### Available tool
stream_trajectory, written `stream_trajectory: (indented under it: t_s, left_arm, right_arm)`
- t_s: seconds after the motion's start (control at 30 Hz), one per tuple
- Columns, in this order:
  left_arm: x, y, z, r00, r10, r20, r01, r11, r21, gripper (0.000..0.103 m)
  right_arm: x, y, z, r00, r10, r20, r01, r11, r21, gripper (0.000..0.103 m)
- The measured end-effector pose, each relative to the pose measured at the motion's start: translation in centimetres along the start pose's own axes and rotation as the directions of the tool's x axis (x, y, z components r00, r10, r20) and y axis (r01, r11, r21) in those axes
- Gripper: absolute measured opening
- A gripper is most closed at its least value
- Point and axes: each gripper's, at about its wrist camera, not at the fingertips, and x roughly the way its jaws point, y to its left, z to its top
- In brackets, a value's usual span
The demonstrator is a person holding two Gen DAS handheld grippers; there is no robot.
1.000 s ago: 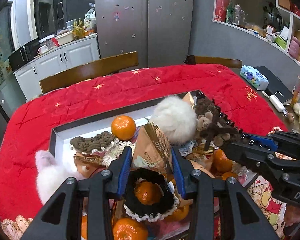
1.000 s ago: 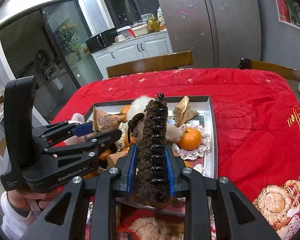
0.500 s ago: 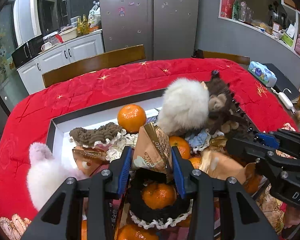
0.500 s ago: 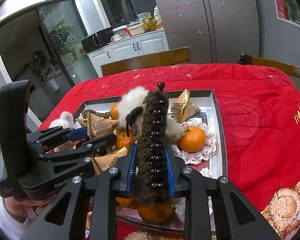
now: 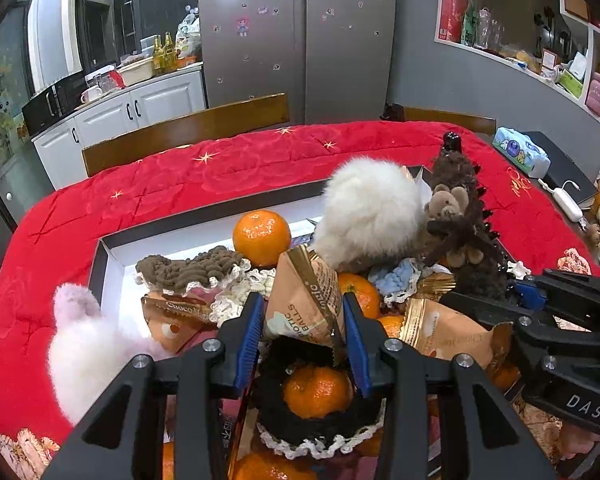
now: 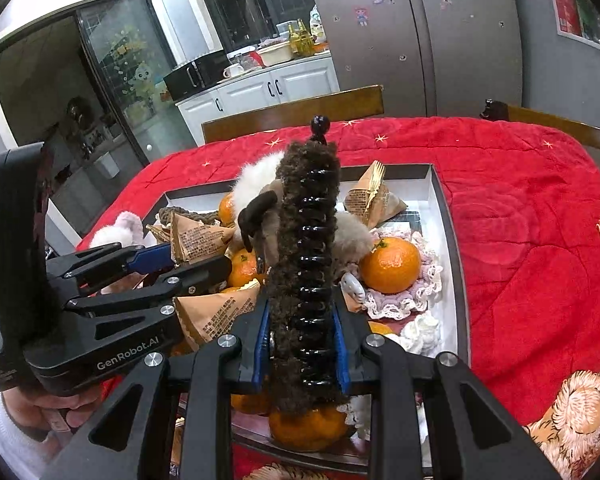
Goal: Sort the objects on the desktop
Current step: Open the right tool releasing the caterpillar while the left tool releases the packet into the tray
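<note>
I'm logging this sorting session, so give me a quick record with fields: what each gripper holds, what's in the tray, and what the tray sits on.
left gripper: shut on a tan snack packet, held upright between its fingers
right gripper: shut on a fuzzy brown hair claw with black teeth
tray: shallow, dark rim, white inside; holds tangerines, more snack packets, crochet coasters, a white pompom
outside the tray: a pale pink fluffy item at its left edge
surface: red quilted cloth over the table

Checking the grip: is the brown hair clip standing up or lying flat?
Standing up: the hair clip rises on end between the right gripper's shut jaws.
</note>
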Motion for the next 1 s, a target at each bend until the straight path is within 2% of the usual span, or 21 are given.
stream_trajectory:
  t_s: [0.27, 0.37, 0.4, 0.43, 0.47, 0.53, 0.57, 0.6, 0.67, 0.73, 0.77, 0.8, 0.83, 0.87, 1.0]
  left_arm:
    - [-0.7, -1.2, -0.2, 0.997, 0.058, 0.041, -0.060, 0.996, 0.064, 0.042]
    - [-0.6, -1.1, -0.2, 0.999, 0.034, 0.012, -0.035, 0.997, 0.063, 0.048]
    - [-0.6, -0.9, -0.1, 0.999, 0.047, 0.012, -0.047, 0.997, 0.059, 0.055]
    - [-0.7, -0.9, -0.1, 0.998, 0.060, 0.016, -0.061, 0.996, 0.060, 0.068]
    - [-0.8, -0.8, 0.0, 0.996, 0.083, 0.023, -0.084, 0.995, 0.062, 0.076]
    - [-1.3, -0.4, 0.2, 0.993, 0.110, 0.045, -0.113, 0.992, 0.062, 0.103]
    - [-1.6, -0.1, 0.2, 0.994, 0.089, 0.055, -0.092, 0.994, 0.055, 0.103]
    - [-1.9, 0.2, 0.3, 0.997, 0.048, 0.060, -0.051, 0.998, 0.046, 0.103]
    - [-2.1, 0.5, 0.4, 0.999, 0.005, 0.050, -0.007, 0.999, 0.038, 0.103]
    - [-2.2, 0.5, 0.5, 0.998, 0.011, 0.056, -0.013, 0.999, 0.033, 0.103]
    - [-2.3, 0.5, 0.5, 0.998, 0.019, 0.060, -0.021, 0.999, 0.034, 0.103]
    - [-2.4, 0.4, 0.5, 0.998, 0.027, 0.063, -0.029, 0.999, 0.039, 0.103]
    - [-2.5, 0.3, 0.5, 0.997, 0.031, 0.063, -0.034, 0.999, 0.041, 0.103]
    - [-2.6, 0.3, 0.5, 0.997, 0.035, 0.065, -0.038, 0.998, 0.042, 0.103]
    - [-2.9, 0.1, 0.6, 0.997, 0.044, 0.068, -0.047, 0.998, 0.045, 0.103]
  right_arm:
    - [-0.3, 0.2, 0.1, 1.000, -0.010, 0.011, 0.010, 1.000, -0.016, 0.026]
    - [-0.5, 0.0, 0.1, 1.000, 0.003, 0.015, -0.003, 1.000, -0.007, 0.027]
    - [-0.5, -0.1, 0.2, 1.000, 0.007, 0.014, -0.007, 1.000, -0.009, 0.028]
    - [-0.5, -0.1, 0.3, 1.000, 0.011, 0.013, -0.011, 1.000, -0.010, 0.028]
    - [-0.6, -0.1, 0.4, 1.000, 0.016, 0.015, -0.016, 1.000, -0.009, 0.029]
    - [-0.8, -0.1, 0.6, 0.999, 0.025, 0.020, -0.025, 1.000, -0.011, 0.031]
    - [-1.0, -0.1, 0.7, 0.999, 0.026, 0.027, -0.026, 1.000, -0.015, 0.038]
    - [-1.2, 0.0, 0.8, 0.999, 0.030, 0.035, -0.029, 0.999, -0.020, 0.050]
    - [-1.7, 0.4, 1.0, 0.998, 0.024, 0.063, -0.022, 0.999, -0.042, 0.062]
    - [-2.2, 0.8, 1.1, 0.997, 0.030, 0.077, -0.025, 0.998, -0.065, 0.069]
    - [-2.3, 0.9, 1.2, 0.996, 0.038, 0.080, -0.032, 0.997, -0.074, 0.078]
    - [-2.5, 1.0, 1.4, 0.995, 0.044, 0.091, -0.037, 0.996, -0.078, 0.091]
    - [-2.7, 1.0, 1.4, 0.994, 0.049, 0.102, -0.041, 0.996, -0.078, 0.098]
    - [-2.9, 1.0, 1.4, 0.992, 0.055, 0.114, -0.046, 0.996, -0.076, 0.103]
    - [-2.9, 1.2, 1.4, 0.992, 0.062, 0.106, -0.052, 0.995, -0.089, 0.103]
